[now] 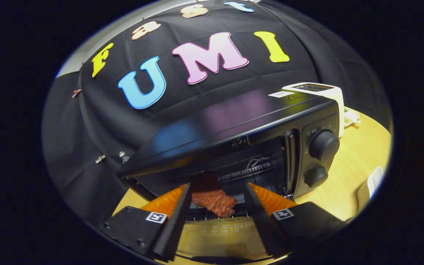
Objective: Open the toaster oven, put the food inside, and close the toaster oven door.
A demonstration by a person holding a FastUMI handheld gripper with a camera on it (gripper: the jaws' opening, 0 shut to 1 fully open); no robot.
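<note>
The jaws stand spread apart, gripping nothing. Between them, just ahead, a reddish slab of marbled meat lies on the wire rack inside a glossy black toaster oven. Its glass door hangs open below the jaws. The oven sits on a pale wooden worktop, a white slot toaster beyond it.

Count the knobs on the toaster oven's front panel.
2. The upper knob and the smaller lower knob sit stacked on the toaster oven panel, right of the open cavity. The gripper is open, with the meat between its fingers.
</note>
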